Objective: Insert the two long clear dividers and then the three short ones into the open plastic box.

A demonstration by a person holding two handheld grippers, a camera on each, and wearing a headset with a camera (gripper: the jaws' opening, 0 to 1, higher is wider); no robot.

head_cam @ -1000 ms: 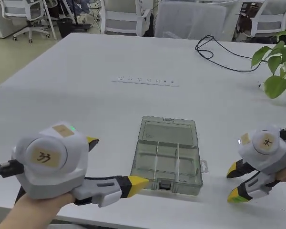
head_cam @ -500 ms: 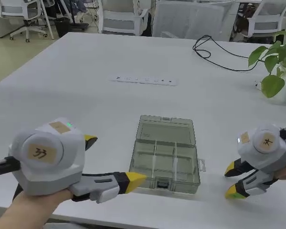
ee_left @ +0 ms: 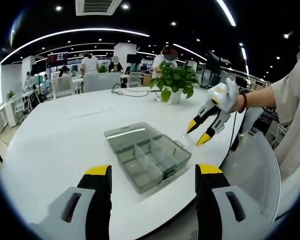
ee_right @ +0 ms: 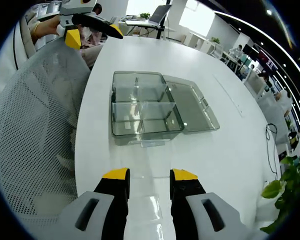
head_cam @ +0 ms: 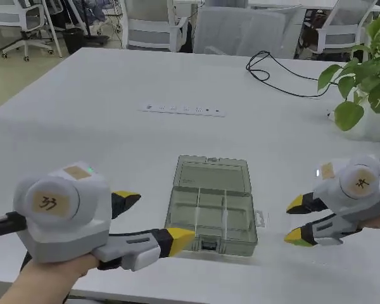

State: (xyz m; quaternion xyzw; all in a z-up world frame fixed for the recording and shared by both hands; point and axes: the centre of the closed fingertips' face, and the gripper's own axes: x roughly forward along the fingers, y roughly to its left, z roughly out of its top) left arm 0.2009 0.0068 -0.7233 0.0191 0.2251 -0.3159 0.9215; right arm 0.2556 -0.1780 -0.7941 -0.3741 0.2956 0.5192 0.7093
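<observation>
box [head_cam: 185, 242] open | clear dividers [head_cam: 197, 215] seated inside | lid [head_cam: 210, 172] flat behind

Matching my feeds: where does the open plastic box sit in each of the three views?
Head view: plastic box at low centre, lid laid open on the far side.
Left gripper view: the box at the middle, lid toward the upper left.
Right gripper view: the box above centre, lid to the right.
Shared landmark: potted plant, upper right in the head view, top centre, bottom right.
</observation>
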